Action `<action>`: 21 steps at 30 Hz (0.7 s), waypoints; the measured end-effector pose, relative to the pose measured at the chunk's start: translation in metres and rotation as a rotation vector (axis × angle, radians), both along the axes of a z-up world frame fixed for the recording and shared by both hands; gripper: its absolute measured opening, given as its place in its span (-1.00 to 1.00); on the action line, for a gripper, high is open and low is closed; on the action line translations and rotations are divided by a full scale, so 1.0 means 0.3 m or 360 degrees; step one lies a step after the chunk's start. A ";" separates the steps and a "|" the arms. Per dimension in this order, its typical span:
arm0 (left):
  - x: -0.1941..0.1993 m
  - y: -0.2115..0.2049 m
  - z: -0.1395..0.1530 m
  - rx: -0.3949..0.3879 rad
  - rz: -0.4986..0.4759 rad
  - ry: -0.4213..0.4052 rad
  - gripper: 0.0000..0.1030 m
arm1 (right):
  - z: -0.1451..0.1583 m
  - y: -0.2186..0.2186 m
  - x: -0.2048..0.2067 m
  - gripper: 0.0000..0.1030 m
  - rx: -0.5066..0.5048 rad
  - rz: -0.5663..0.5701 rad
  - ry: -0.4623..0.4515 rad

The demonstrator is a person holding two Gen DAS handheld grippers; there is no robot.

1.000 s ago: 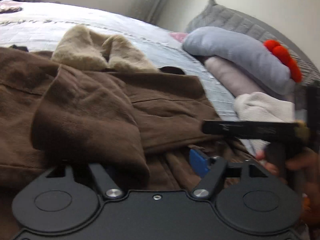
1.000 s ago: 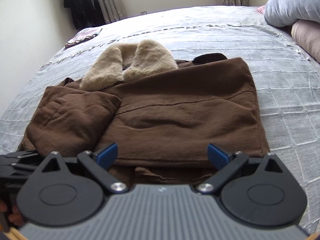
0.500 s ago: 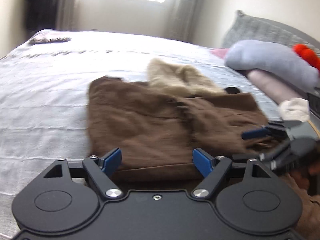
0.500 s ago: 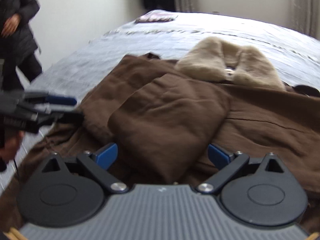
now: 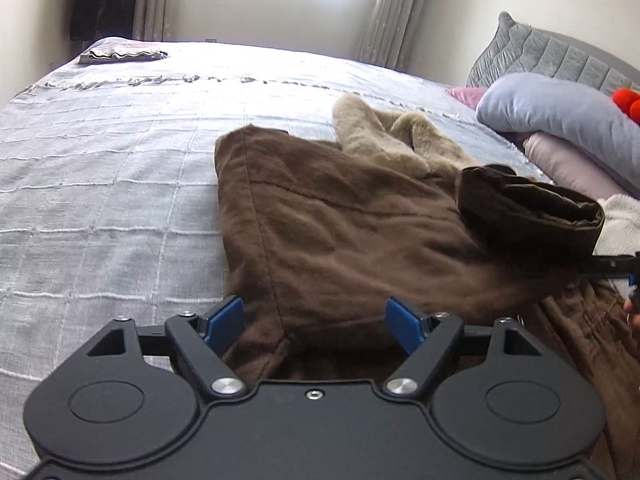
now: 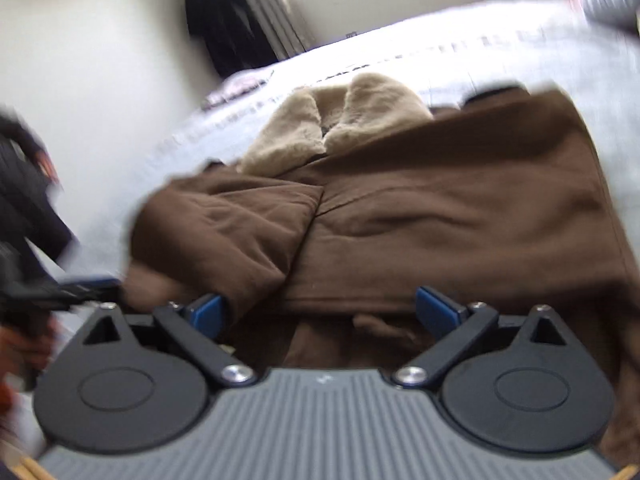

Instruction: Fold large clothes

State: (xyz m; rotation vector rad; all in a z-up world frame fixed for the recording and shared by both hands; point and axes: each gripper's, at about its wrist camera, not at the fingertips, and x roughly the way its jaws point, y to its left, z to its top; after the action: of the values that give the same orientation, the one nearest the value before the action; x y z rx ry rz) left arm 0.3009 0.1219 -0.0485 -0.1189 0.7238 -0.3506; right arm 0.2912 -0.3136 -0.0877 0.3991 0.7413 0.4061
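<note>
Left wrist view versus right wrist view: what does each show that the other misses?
Only the left wrist view shows the grey headboard, the red pom-poms, the pink pillow and the coat's dark turned-back cuff. Only the right wrist view, which is blurred, shows a folded-in sleeve at the coat's left. Both share the brown coat with its beige fur collar on the grey bedspread, and a dark garment hanging by the curtain.

Grey quilted bed (image 5: 100, 200) carries brown coat (image 5: 340, 232), seemingly pillows (image 5: 560, 116).
</note>
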 end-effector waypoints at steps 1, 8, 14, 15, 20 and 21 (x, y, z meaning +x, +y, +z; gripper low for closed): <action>0.010 0.005 0.008 -0.0012 0.0018 -0.0011 0.51 | -0.003 -0.034 -0.006 0.92 0.0079 -0.0007 0.0009; 0.153 0.010 -0.009 -0.0041 0.0164 -0.0005 0.46 | 0.002 -0.195 0.031 0.92 0.0654 -0.0083 -0.0077; 0.295 0.009 -0.040 -0.0115 0.0337 0.0044 0.27 | -0.031 -0.170 0.144 0.92 0.0664 -0.0041 0.0064; 0.307 0.015 -0.045 -0.0152 0.0366 0.0053 0.17 | -0.039 -0.172 0.156 0.91 0.0665 -0.0051 0.0087; 0.312 0.014 -0.069 -0.0219 0.0458 0.0066 -0.44 | -0.079 -0.165 0.217 -0.02 0.0542 -0.0178 0.0185; 0.299 0.009 -0.065 -0.0215 0.0467 0.0035 -0.56 | -0.076 -0.144 0.226 -0.63 0.0429 -0.0196 0.0216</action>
State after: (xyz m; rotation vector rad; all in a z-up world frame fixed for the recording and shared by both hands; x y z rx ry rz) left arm 0.3906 0.1247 -0.0680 -0.3532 0.6932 -0.1175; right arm 0.3590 -0.3569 -0.1106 0.7278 0.7916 0.3661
